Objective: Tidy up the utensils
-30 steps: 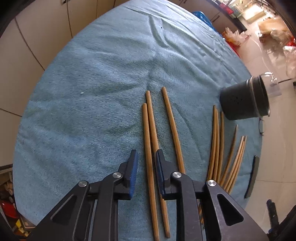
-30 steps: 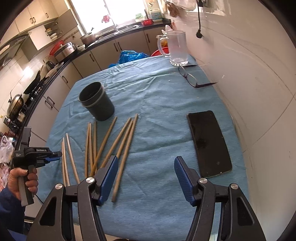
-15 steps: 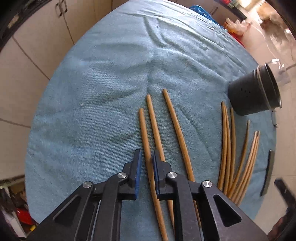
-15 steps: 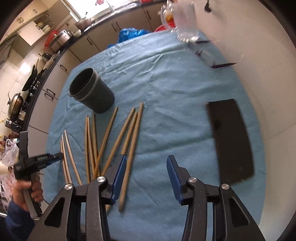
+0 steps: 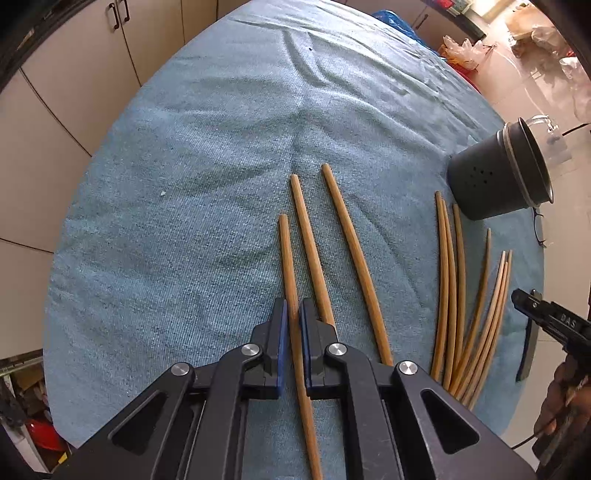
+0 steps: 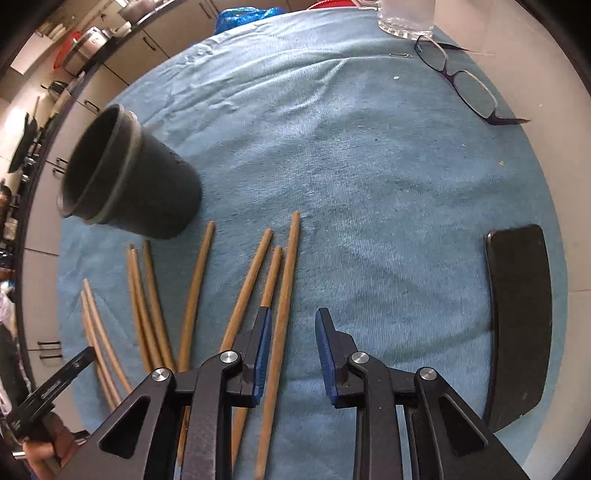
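Several wooden chopsticks lie on a blue cloth (image 5: pixel 184 184). My left gripper (image 5: pixel 293 314) points steeply down and is shut on the leftmost chopstick (image 5: pixel 286 251), with a blue pad pressed on each side. Two more chopsticks (image 5: pixel 351 258) lie just right of it. My right gripper (image 6: pixel 291 332) hangs low over another group, its jaws closing. One chopstick (image 6: pixel 288 266) runs between them beside the left pad, and the right pad is clear of it. A dark holder cup (image 6: pixel 140 177) stands beyond the chopsticks, seen also in the left wrist view as the cup (image 5: pixel 498 177).
A black phone (image 6: pixel 517 325) lies at the cloth's right edge. Glasses (image 6: pixel 461 81) and a glass mug (image 6: pixel 406 18) sit at the far right. A curved bunch of chopsticks (image 5: pixel 450 295) lies between the two grippers. Kitchen cabinets (image 5: pixel 55 110) surround the table.
The left jaws closed onto the leftmost chopstick. The right gripper came down toward the chopsticks while its jaws narrowed around one of them.
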